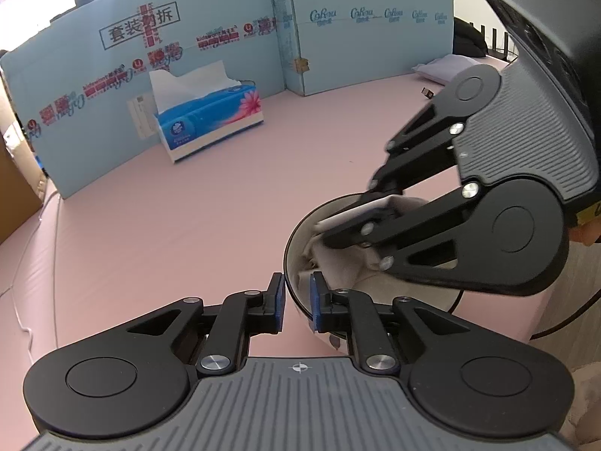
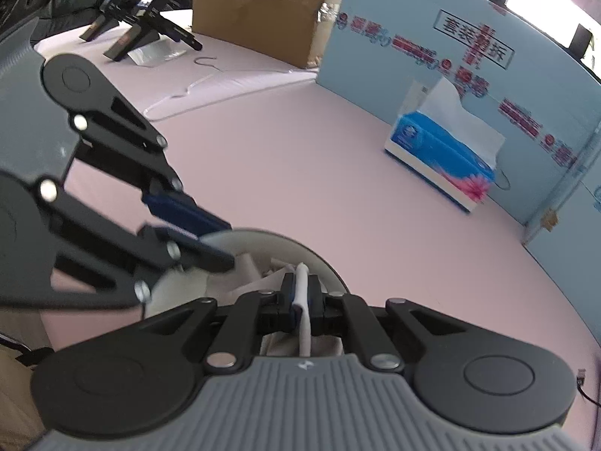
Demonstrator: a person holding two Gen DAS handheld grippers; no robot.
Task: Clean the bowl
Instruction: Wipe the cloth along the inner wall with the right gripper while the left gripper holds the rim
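Note:
A dark-rimmed bowl (image 1: pixel 296 293) with a pale inside sits on the pink table. My left gripper (image 1: pixel 297 298) straddles its near rim, one blue pad outside and one inside, shut on the rim. My right gripper (image 2: pixel 300 297) is shut on a white tissue (image 2: pixel 302 300) and reaches down into the bowl (image 2: pixel 285 240), pressing the crumpled tissue (image 1: pixel 338 259) against the inside. In the left wrist view the right gripper (image 1: pixel 351 218) comes in from the right above the bowl. In the right wrist view the left gripper (image 2: pixel 214 240) shows at the left on the rim.
A blue tissue box (image 1: pixel 210 120) with a sheet sticking up stands at the back, also in the right wrist view (image 2: pixel 443 158). Light-blue panels (image 1: pixel 368 37) wall the table. A cardboard box (image 2: pixel 259 11) and black stands (image 2: pixel 142 34) sit far left. A black cable (image 1: pixel 563 319) trails right.

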